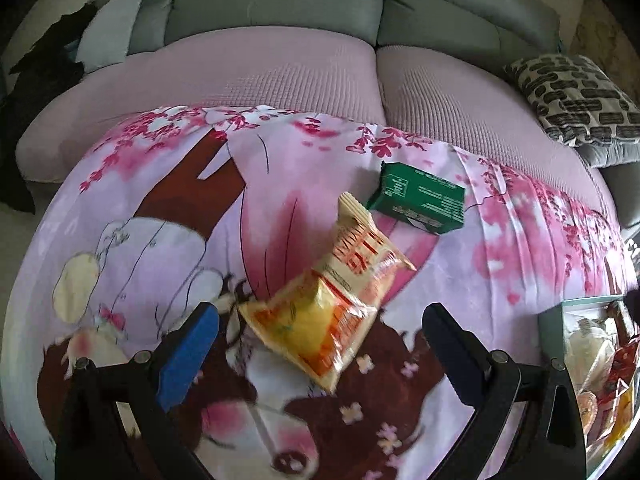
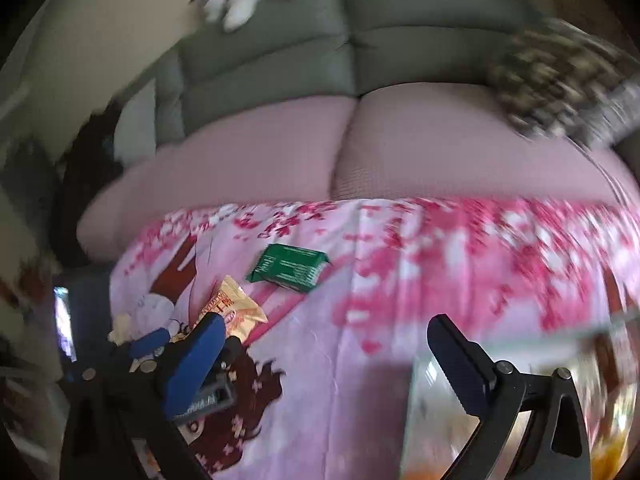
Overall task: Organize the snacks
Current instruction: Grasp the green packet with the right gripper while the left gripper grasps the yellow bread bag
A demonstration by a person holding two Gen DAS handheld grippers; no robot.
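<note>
A yellow and orange snack bag (image 1: 332, 300) lies on the pink printed cloth (image 1: 160, 208), between and just ahead of my open left gripper (image 1: 320, 322). A green snack box (image 1: 418, 198) lies flat beyond the bag. A clear container (image 1: 596, 364) with several snacks stands at the right edge. In the right wrist view, my right gripper (image 2: 328, 344) is open and empty above the cloth. The green box (image 2: 288, 267) lies ahead of it to the left, the snack bag (image 2: 232, 308) is partly hidden behind the left gripper (image 2: 176, 340), and the clear container (image 2: 520, 400) is blurred below.
A sofa with pink seat cushions (image 1: 280, 76) and grey back cushions (image 1: 280, 4) stands behind the cloth. A black-and-white patterned pillow (image 1: 576, 96) lies at the right. A dark garment (image 1: 48, 60) and a pale cushion (image 1: 108, 32) lie at the left. The right wrist view is blurred.
</note>
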